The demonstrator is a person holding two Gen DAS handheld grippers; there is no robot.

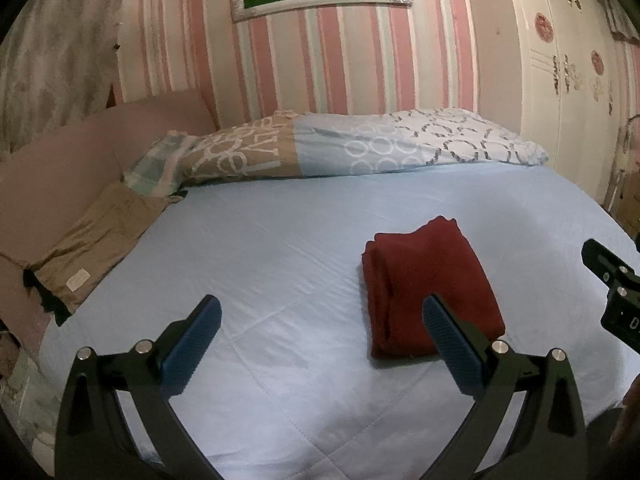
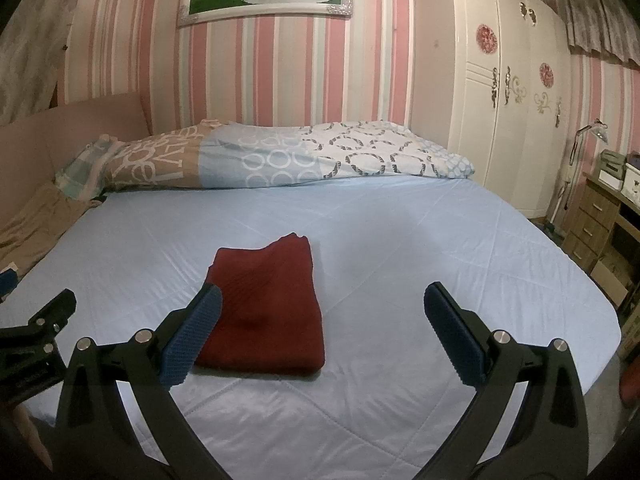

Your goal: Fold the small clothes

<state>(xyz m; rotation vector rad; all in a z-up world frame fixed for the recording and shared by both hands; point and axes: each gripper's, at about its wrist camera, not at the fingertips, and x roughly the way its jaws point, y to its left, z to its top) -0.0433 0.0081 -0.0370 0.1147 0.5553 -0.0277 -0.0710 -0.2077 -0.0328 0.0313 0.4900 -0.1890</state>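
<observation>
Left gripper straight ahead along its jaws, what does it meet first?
Probably the bare blue sheet. The left gripper, jaws open and empty, has the folded red garment off its right side. Depth is unclear.

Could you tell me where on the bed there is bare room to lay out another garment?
The sheet is bare right of the red garment, out to the bed's edge, and between it and the duvet. The left edge is crowded by tan cloth. Both grippers are open and empty.

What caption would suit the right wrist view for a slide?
Open right gripper hovers over a folded dark red garment lying on the light blue bed sheet.
</observation>
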